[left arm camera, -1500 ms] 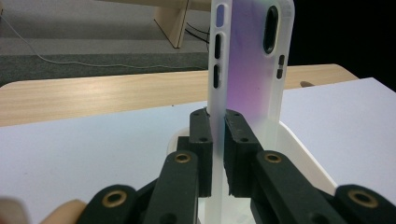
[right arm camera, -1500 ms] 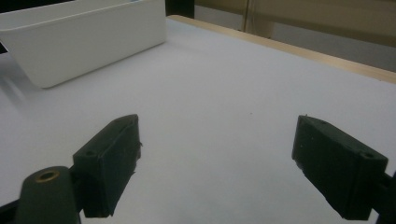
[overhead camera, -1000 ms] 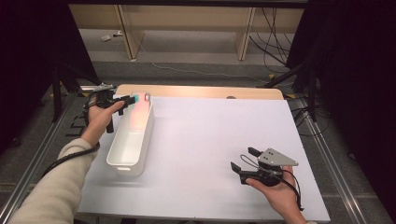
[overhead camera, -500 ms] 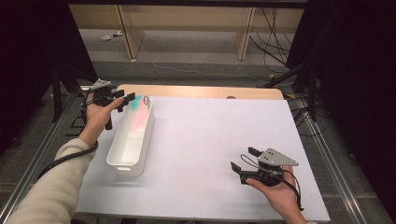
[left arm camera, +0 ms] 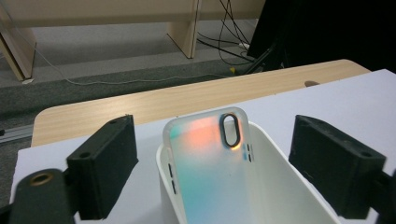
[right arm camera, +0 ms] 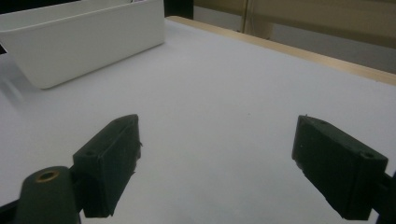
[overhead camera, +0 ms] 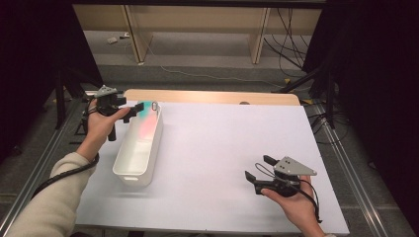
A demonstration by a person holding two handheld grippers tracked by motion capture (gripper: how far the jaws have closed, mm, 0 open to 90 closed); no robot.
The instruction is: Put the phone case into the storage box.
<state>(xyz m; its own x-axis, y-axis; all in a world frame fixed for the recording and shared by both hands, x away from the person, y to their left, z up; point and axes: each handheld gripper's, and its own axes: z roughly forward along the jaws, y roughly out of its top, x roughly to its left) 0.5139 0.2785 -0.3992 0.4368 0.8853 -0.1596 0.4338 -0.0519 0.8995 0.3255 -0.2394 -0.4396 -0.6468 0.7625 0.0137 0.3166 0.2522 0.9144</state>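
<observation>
Your bin (overhead camera: 140,150) sits on the table's (overhead camera: 227,148) left half, with the phone case (overhead camera: 144,118) leaning inside at its far end. Your left gripper (overhead camera: 132,110) hovers just beside that end. Your right gripper (overhead camera: 258,170) is well apart, near the front right.

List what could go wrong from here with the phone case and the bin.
1. The phone case leans upright against the end wall of the white bin, its top above the rim; it may slide or tip over.
2. The open left tongs sit close beside that end; a nudge could knock the case or shift the bin.
</observation>
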